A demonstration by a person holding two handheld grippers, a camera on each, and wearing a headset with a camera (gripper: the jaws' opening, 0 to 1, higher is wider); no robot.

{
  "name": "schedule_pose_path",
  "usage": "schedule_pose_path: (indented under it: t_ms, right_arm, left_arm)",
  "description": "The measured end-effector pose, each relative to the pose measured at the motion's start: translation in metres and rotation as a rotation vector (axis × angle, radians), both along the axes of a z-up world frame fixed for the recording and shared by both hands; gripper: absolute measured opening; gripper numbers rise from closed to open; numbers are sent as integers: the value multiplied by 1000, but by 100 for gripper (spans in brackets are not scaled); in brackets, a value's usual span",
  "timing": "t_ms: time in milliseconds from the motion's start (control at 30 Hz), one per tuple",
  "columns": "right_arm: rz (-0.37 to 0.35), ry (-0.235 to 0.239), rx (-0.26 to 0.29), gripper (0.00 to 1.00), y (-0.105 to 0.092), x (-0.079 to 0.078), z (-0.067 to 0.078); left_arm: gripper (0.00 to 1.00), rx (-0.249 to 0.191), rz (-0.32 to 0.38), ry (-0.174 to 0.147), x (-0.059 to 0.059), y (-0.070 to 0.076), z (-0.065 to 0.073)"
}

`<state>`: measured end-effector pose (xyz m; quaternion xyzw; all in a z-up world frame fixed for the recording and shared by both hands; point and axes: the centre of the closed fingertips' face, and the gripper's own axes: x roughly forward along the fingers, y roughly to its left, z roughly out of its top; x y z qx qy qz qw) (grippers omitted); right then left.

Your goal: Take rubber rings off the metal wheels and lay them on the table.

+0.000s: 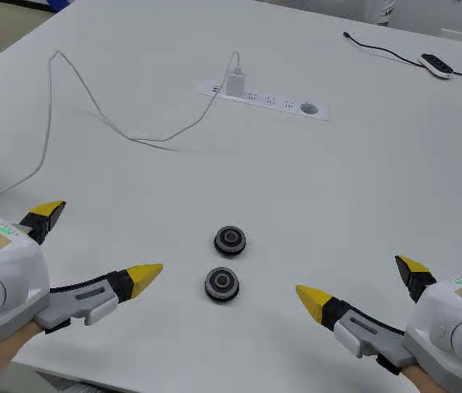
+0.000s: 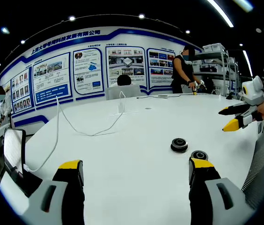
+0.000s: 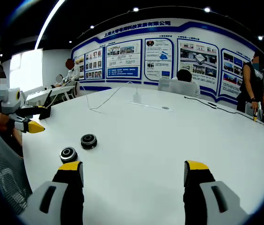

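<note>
Two small metal wheels with black rubber rings lie flat on the white table: the far wheel (image 1: 230, 241) (image 2: 179, 145) (image 3: 89, 141) and the near wheel (image 1: 222, 284) (image 2: 199, 155) (image 3: 69, 154). My left gripper (image 1: 100, 244) (image 2: 135, 169) is open at the left, its yellow-tipped jaws wide apart and holding nothing, a short way left of the wheels. My right gripper (image 1: 362, 282) (image 3: 135, 171) is open at the right, equally apart from them. Each gripper also appears in the other's view: the right gripper (image 2: 234, 117) and the left gripper (image 3: 33, 119).
A white power strip (image 1: 264, 99) with a plugged charger and a white cable (image 1: 92, 102) lies farther back on the table. A black cable with a remote (image 1: 436, 65) is at the far right. People stand and sit beyond the table's far side.
</note>
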<state>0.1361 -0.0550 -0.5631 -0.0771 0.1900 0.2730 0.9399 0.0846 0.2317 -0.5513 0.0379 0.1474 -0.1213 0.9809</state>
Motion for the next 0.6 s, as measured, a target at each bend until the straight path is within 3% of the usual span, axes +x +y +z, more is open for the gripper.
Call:
schedule_pose_path:
  t_ms: [600]
  right_arm:
    - [25,25,2,83,4,-3,-4]
  left_arm:
    - [94,-3,-78,22,2,-15,-7]
